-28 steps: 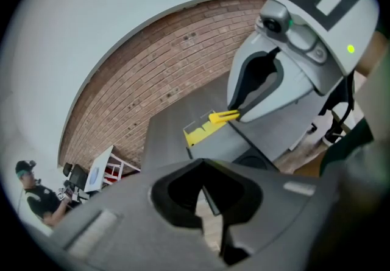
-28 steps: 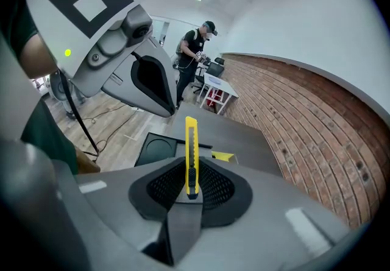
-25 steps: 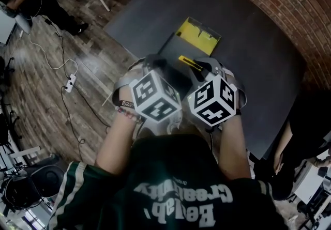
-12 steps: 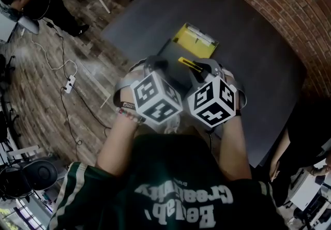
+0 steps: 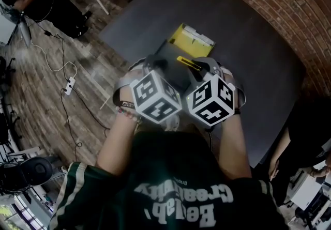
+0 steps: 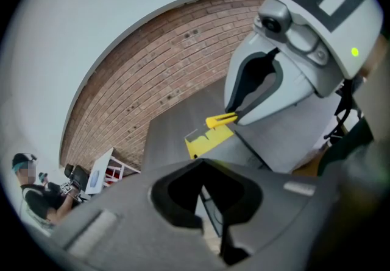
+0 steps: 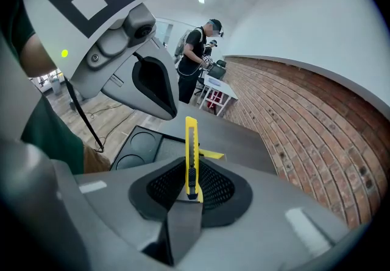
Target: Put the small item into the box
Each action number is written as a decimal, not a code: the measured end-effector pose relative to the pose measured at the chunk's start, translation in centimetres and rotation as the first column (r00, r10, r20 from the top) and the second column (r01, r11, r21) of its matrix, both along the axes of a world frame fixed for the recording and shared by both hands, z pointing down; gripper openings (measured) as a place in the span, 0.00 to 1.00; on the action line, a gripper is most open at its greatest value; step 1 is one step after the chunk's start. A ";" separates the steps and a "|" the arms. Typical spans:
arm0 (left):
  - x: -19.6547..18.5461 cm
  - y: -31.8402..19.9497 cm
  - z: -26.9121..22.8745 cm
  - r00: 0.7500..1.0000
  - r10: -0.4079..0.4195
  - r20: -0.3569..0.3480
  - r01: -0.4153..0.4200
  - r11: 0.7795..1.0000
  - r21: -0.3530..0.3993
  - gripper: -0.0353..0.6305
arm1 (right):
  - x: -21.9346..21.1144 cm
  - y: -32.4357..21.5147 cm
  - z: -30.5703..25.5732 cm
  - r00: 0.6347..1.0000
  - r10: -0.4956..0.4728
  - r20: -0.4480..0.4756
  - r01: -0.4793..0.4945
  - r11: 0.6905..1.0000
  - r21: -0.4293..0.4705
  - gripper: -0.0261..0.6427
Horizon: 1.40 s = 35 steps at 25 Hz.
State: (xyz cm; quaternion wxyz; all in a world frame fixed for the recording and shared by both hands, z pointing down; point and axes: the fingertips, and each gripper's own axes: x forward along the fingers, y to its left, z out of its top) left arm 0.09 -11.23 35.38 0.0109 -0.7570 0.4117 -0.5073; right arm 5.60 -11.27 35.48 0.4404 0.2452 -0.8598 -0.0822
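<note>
Two tongs sit side by side over the near edge of the dark surface [image 5: 248, 58], and only one of them carries anything. On the left, my left tongs [image 5: 154, 62] are pressed together with nothing between them; in the left gripper view I see only the edge of a black tray past the tips.

On the right, my right tongs [image 5: 199, 65] are pinching the small item, a yellow utility knife [image 7: 191, 153], by its rear end. In the right gripper view its long axis runs straight out along the line of the tongs, blade end leading, edge-on and upright.

What the coming move turns on, as I judge it, is that the box [image 5: 192, 42] lies ahead of the knife tip, a little farther from me. It is near the knife but not touching it. In the head view the knife points partly across, toward the left tongs, so I expect to need a reach forward and a small turn to bring its length in line with the open yellow interior. The right tongs are the nearer pair and already hold the knife. The left pair have nothing to do unless the box needs steadying.

Counting: one knife, one yellow-lined box, and one black tray [image 7: 135, 145] with two round recesses, lying on the near left side of the box.
</note>
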 end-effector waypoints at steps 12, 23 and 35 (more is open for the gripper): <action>0.4 0.0 0.5 1.000 0.016 0.011 -0.016 1.000 -0.015 0.06 | 0.5 -0.4 0.6 1.000 0.021 0.020 -0.021 1.000 -0.017 0.14; -2.2 -1.6 1.1 0.999 0.043 -0.008 -0.043 0.999 -0.032 0.06 | -2.2 -1.5 1.1 0.999 0.041 -0.002 -0.041 0.998 -0.041 0.14; -4.4 -7.4 2.3 0.988 0.151 -0.036 -0.153 0.986 -0.065 0.06 | -5.0 -6.6 2.3 0.991 0.128 -0.039 -0.130 0.988 -0.079 0.14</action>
